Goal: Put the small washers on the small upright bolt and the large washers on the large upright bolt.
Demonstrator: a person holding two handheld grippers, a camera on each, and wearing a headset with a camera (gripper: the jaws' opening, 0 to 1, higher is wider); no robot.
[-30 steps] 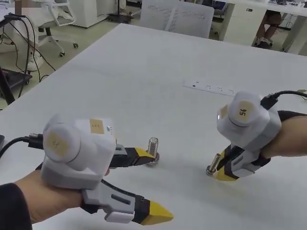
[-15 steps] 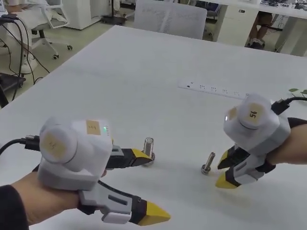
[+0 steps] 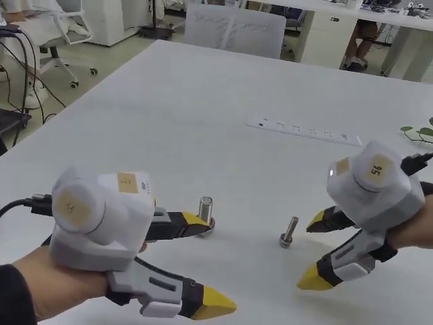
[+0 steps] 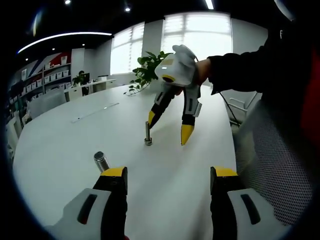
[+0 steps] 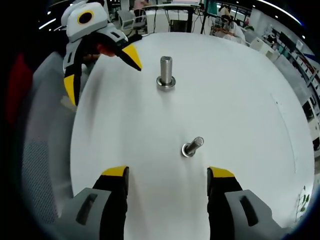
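**Two open grippers beside two bolts**

The large bolt (image 3: 205, 208) stands up straight on the white desk (image 3: 203, 101). The small bolt (image 3: 289, 230) stands near it, on its right side in the head view.

The left gripper (image 3: 213, 264) is on the near left side of the large bolt. Its fingers (image 3: 215, 302) are spread wide and hold nothing. One yellow tip is just beside the large bolt but not touching it. The right gripper (image 3: 308, 252) is far from the large bolt, past the small bolt. Its fingers (image 3: 312, 277) are spread wide too, with nothing in them.

What could go wrong? The small bolt is thin and stands on a tiny foot. The desk looks smooth and slippery. A bump from a pointed tip could knock the small bolt over or push it away. The tip by the large bolt could nudge that one too.

Both bolts are shiny grey metal with little ridges near the top. The large bolt is thick and short. A flat ring (image 5: 165, 82) sits round its foot. It may be a washer, but I cannot tell. The finger tips are yellow, pointed and look hard. The gripper bodies are white and round.
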